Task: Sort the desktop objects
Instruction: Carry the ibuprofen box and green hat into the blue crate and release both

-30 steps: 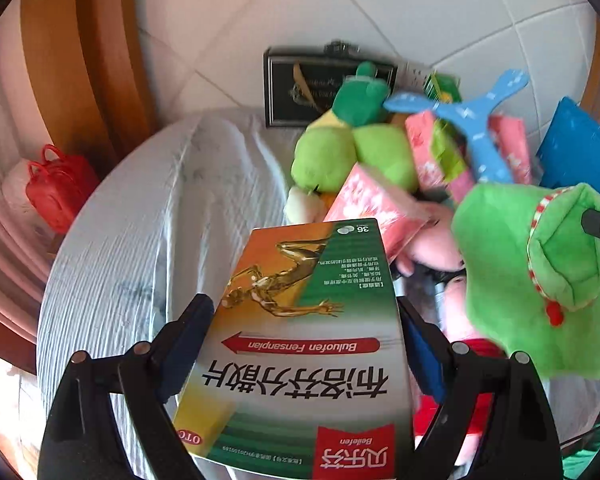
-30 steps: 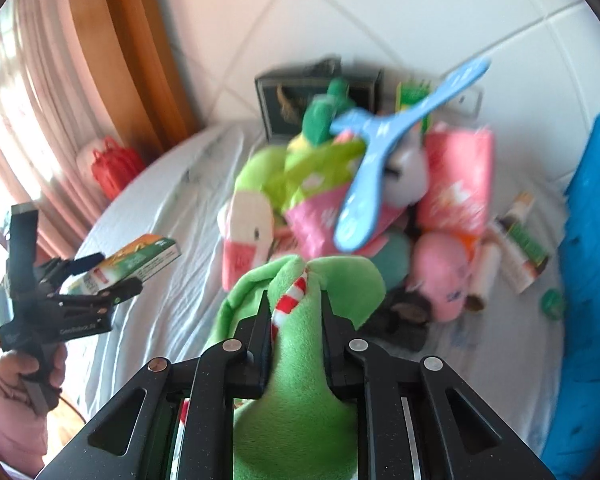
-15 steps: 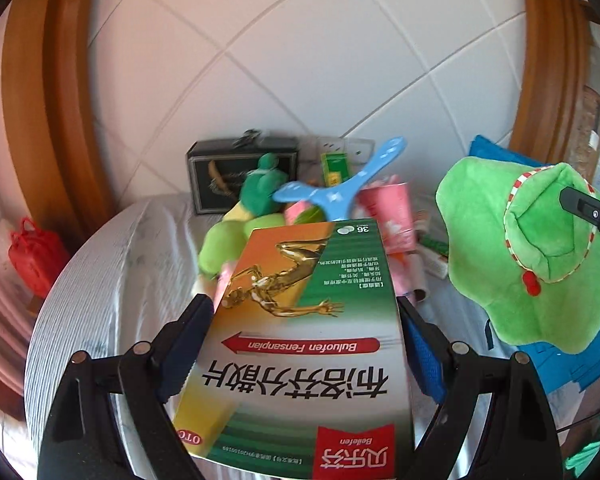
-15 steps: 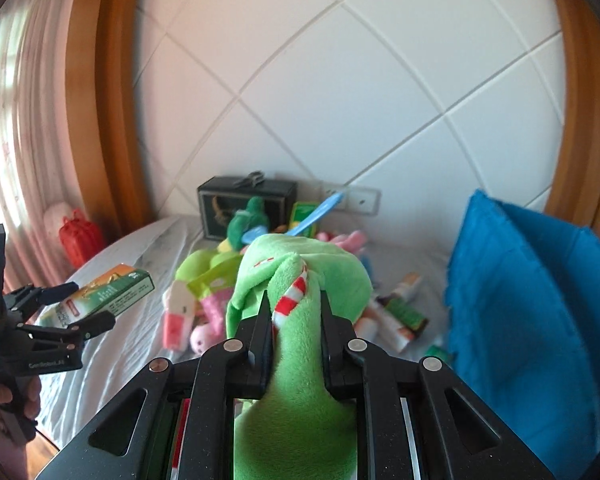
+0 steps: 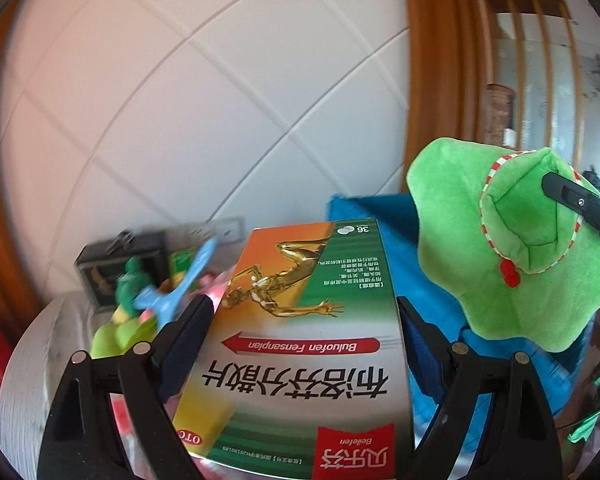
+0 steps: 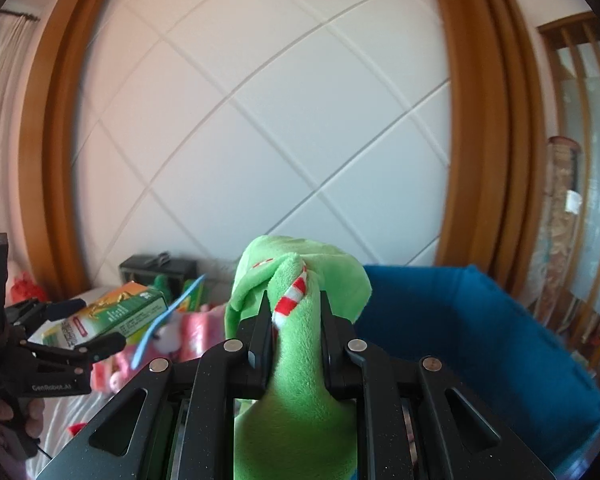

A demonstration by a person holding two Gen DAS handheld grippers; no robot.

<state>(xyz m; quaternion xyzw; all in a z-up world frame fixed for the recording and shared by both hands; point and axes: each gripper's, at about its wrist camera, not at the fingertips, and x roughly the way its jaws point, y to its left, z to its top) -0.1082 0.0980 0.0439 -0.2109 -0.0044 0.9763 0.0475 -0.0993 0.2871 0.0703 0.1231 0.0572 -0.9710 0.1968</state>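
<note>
Right claw [image 6: 294,334] grips green plush [image 6: 300,360]; blue bin [image 6: 500,340] beside.

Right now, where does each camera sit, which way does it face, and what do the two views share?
Left wrist: on the left gripper, facing the tiled wall over the medicine box in its fingers.
Right wrist: on the right gripper, facing the same wall over the green plush it pinches; a hand shows.
Shared: box, plush, blue bin, toy pile.
</note>
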